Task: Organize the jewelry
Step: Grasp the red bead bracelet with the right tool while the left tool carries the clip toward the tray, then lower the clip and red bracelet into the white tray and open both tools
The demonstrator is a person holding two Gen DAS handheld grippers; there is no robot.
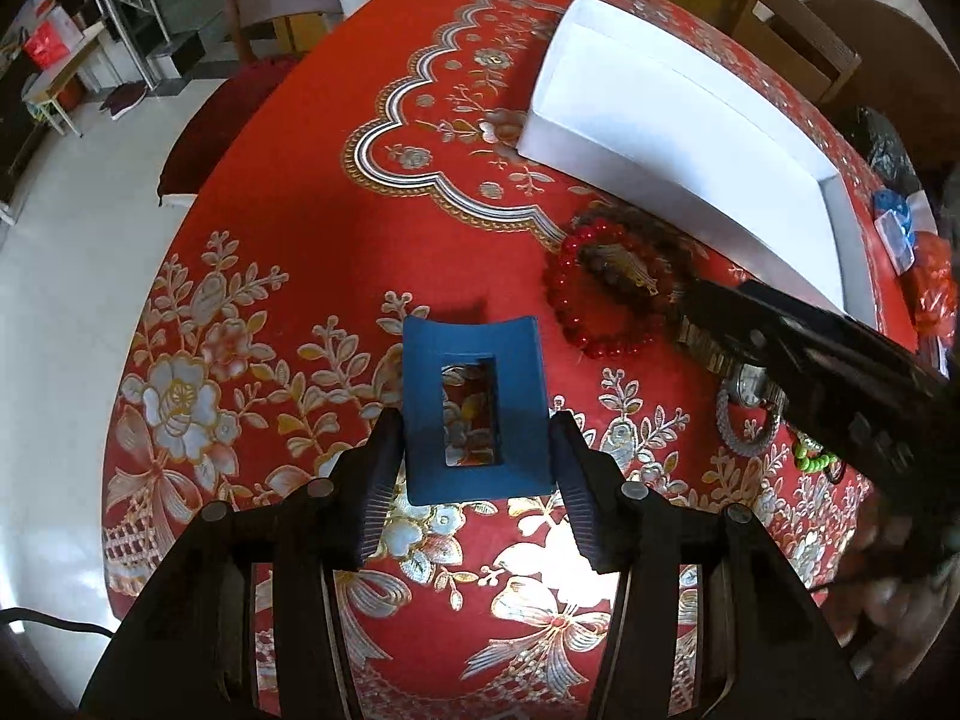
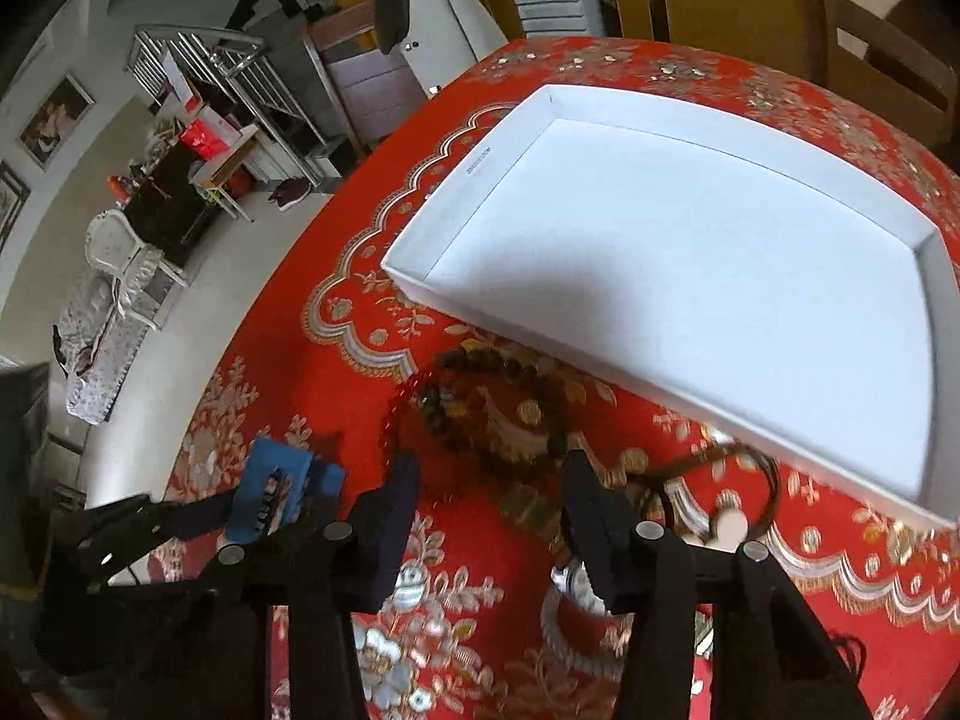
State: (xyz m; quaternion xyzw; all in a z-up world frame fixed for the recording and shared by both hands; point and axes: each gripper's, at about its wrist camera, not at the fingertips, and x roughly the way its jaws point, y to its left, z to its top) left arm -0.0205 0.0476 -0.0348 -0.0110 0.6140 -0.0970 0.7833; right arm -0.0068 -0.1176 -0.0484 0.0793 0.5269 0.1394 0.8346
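Note:
My left gripper (image 1: 477,450) is shut on a blue rectangular hair claw clip (image 1: 474,402) and holds it above the red cloth; the clip also shows in the right wrist view (image 2: 282,495). My right gripper (image 2: 489,480) is open and empty, low over a brown bead bracelet (image 2: 498,402). A red bead bracelet (image 1: 576,306) overlaps the brown one (image 1: 624,258). A silver watch (image 1: 747,396) lies to the right of the beads. The empty white tray (image 2: 690,276) sits behind the beads.
A dark cord bracelet (image 2: 744,480) lies by the tray's near edge. Green beads (image 1: 813,461) lie beside the watch. The round table's edge (image 1: 180,276) drops off to the left, with a chair there. Plastic bags (image 1: 900,228) lie at the far right.

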